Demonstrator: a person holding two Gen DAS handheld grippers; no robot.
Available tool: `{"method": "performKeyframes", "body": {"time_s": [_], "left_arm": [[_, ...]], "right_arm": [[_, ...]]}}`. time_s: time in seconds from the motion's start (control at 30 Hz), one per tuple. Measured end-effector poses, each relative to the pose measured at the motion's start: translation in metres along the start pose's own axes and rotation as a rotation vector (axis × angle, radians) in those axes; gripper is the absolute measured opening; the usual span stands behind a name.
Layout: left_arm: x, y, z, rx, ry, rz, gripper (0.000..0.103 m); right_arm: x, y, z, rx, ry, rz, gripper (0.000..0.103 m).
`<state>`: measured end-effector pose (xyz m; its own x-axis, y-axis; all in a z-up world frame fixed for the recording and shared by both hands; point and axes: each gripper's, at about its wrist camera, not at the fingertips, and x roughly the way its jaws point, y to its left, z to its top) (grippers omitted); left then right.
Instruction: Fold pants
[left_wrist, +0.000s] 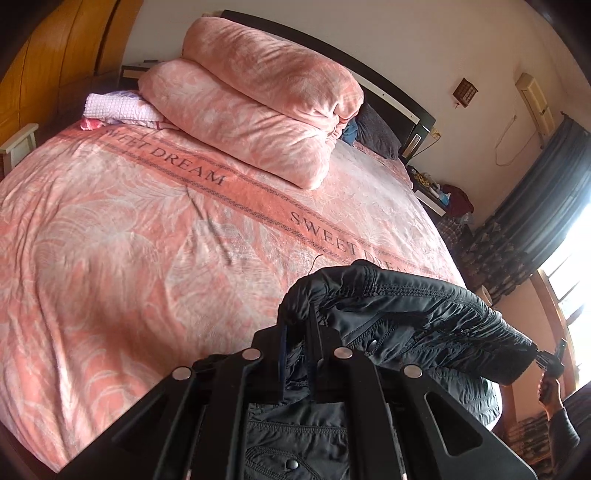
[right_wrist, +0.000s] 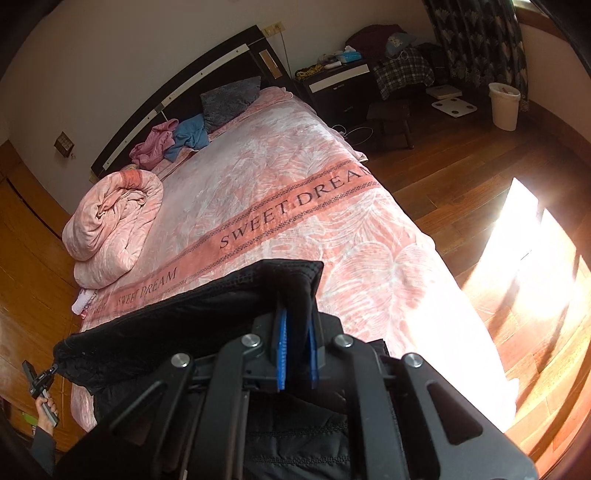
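Observation:
Black quilted pants (left_wrist: 406, 314) hang stretched by the waistband between my two grippers, above the near edge of the pink bed (left_wrist: 129, 240). My left gripper (left_wrist: 301, 321) is shut on one end of the waistband. My right gripper (right_wrist: 297, 295) is shut on the other end, its blue pads (right_wrist: 282, 350) pressed onto the fabric (right_wrist: 184, 314). Each gripper shows small in the other's view: the right one (left_wrist: 550, 360) at the far right, the left one (right_wrist: 44, 376) at the far left. The pants legs drop below, out of view.
The pink "SWEET DREAM" bedspread (right_wrist: 295, 192) covers the bed. A rolled pink duvet (left_wrist: 258, 110) lies near the headboard, with loose clothes (right_wrist: 173, 140) and a grey pillow (right_wrist: 229, 98). A nightstand (right_wrist: 336, 85), stool, white bin (right_wrist: 504, 105) and wooden floor lie to the right.

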<state>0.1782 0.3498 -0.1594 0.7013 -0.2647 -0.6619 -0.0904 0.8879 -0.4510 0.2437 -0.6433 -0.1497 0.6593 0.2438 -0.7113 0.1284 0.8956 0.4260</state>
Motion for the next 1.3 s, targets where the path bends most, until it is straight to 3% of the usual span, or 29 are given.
{"method": "performKeyframes", "body": {"time_s": [0.37, 0.47, 0.6, 0.7, 0.8, 0.87, 0.93, 1.07, 1.17, 1.2, 1.3], "left_arm": [[-0.014, 0.026, -0.061, -0.006, 0.042, 0.04, 0.013], [-0.017, 0.03, -0.077, 0.008, 0.057, 0.058, 0.014], [-0.014, 0.035, -0.102, 0.021, 0.102, 0.087, 0.016], [-0.002, 0.05, -0.125, -0.021, 0.178, 0.135, 0.016], [0.003, 0.073, -0.144, -0.092, 0.227, 0.255, 0.018], [-0.006, 0.088, -0.15, -0.168, 0.21, 0.31, 0.02], [-0.021, 0.097, -0.153, -0.249, 0.151, 0.297, 0.023], [-0.038, 0.087, -0.152, -0.285, 0.055, 0.199, 0.065], [-0.021, 0.073, -0.146, -0.273, 0.093, 0.139, 0.075], [-0.013, 0.07, -0.145, -0.266, 0.116, 0.152, 0.081], [0.014, 0.067, -0.148, -0.273, 0.177, 0.2, 0.083]], "right_arm": [[-0.033, -0.02, -0.075, 0.077, -0.044, -0.011, 0.011], [-0.039, -0.027, -0.096, 0.099, -0.048, -0.017, 0.016], [-0.038, -0.033, -0.127, 0.1, -0.018, -0.054, 0.032], [-0.028, -0.041, -0.155, 0.114, 0.043, -0.093, 0.04], [-0.023, -0.055, -0.18, 0.178, 0.082, -0.111, 0.048], [-0.026, -0.065, -0.194, 0.231, 0.093, -0.095, 0.054], [-0.032, -0.071, -0.205, 0.286, 0.086, -0.061, 0.06], [-0.04, -0.081, -0.222, 0.415, 0.069, 0.042, 0.065], [-0.04, -0.085, -0.23, 0.512, 0.051, 0.119, 0.067], [-0.039, -0.086, -0.23, 0.544, 0.045, 0.14, 0.069], [-0.036, -0.092, -0.235, 0.622, 0.026, 0.164, 0.069]]}}
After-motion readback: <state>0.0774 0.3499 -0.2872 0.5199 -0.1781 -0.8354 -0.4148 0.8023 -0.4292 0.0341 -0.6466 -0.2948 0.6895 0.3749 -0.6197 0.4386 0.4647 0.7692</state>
